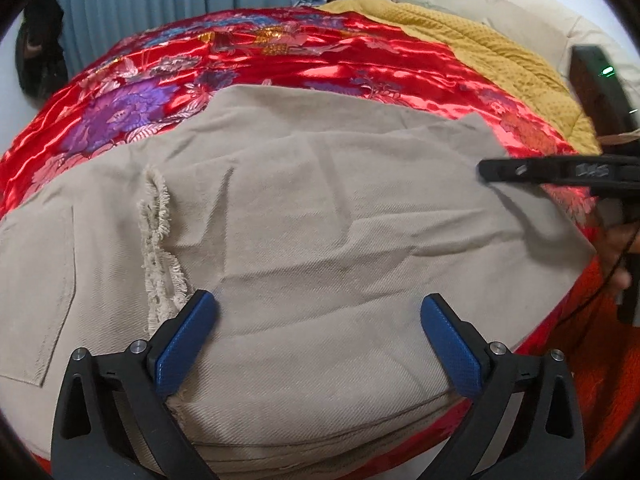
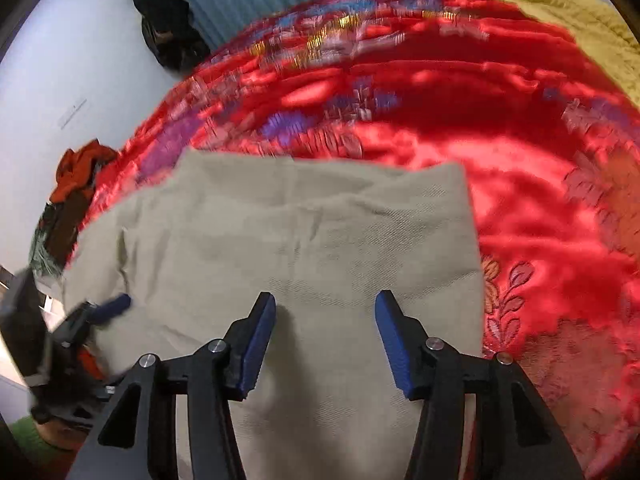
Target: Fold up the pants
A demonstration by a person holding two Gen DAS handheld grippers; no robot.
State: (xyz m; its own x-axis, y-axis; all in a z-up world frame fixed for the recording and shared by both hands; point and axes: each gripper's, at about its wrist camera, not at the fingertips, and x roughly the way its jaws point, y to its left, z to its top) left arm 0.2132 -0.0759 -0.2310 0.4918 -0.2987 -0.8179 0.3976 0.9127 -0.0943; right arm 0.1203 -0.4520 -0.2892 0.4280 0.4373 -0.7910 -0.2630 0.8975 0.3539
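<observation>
The right gripper (image 2: 325,307) hangs over the folded beige pants (image 2: 280,240) with its blue-padded jaws apart and nothing between them — the left gripper (image 2: 108,309), blurred, sits at the pants' left edge on the red floral bedspread (image 2: 520,152).

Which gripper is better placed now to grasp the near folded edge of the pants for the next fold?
Probably left. The left gripper hangs wide open over the pants, with their near folded edge right below its fingers. The right gripper is open over the flat cloth.
</observation>
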